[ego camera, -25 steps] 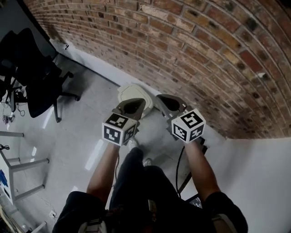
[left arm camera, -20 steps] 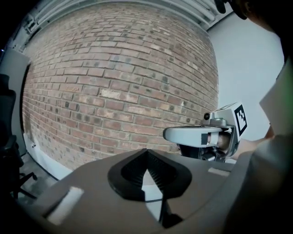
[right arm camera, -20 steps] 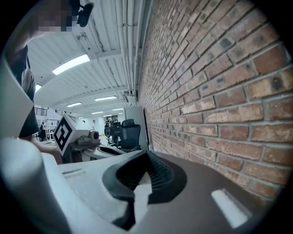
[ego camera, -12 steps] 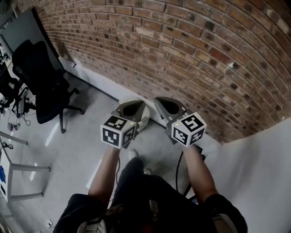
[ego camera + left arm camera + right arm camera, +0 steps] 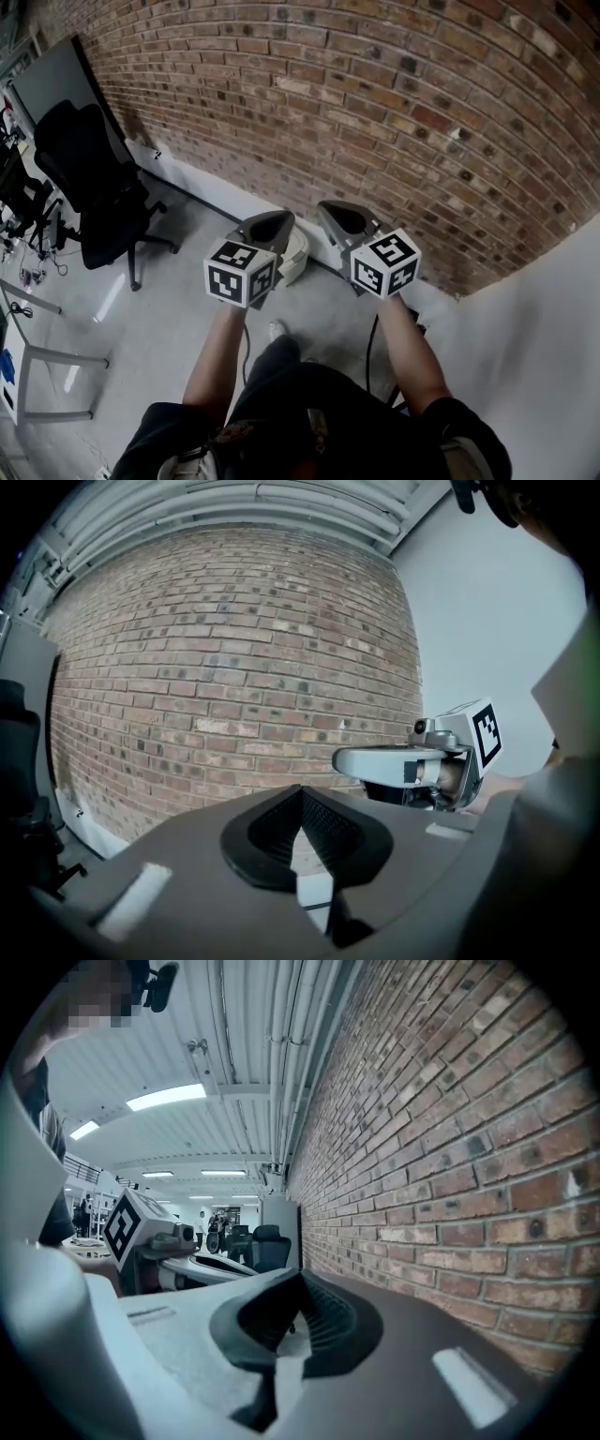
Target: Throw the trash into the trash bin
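Note:
A pale lidded trash bin (image 5: 294,252) stands on the floor against the brick wall, mostly hidden behind my left gripper (image 5: 272,223). That gripper is raised in front of me, shut with nothing between its jaws; its tips (image 5: 302,791) point at the bricks. My right gripper (image 5: 336,214) is held level beside it, also shut and empty, its tips (image 5: 300,1275) pointing along the wall. Each gripper shows in the other's view: the right gripper (image 5: 412,764) and the left gripper (image 5: 187,1258). No trash shows in any view.
The brick wall (image 5: 394,103) fills the far side and a white wall (image 5: 534,356) closes the right. A black office chair (image 5: 89,183) and a dark panel (image 5: 52,84) stand at the left, with metal table legs (image 5: 42,380) nearer. A cable (image 5: 369,349) hangs by my legs.
Both grippers have risen together, still shut and side by side. The bin has slipped further behind the left gripper, and more of the wall and chair now shows.

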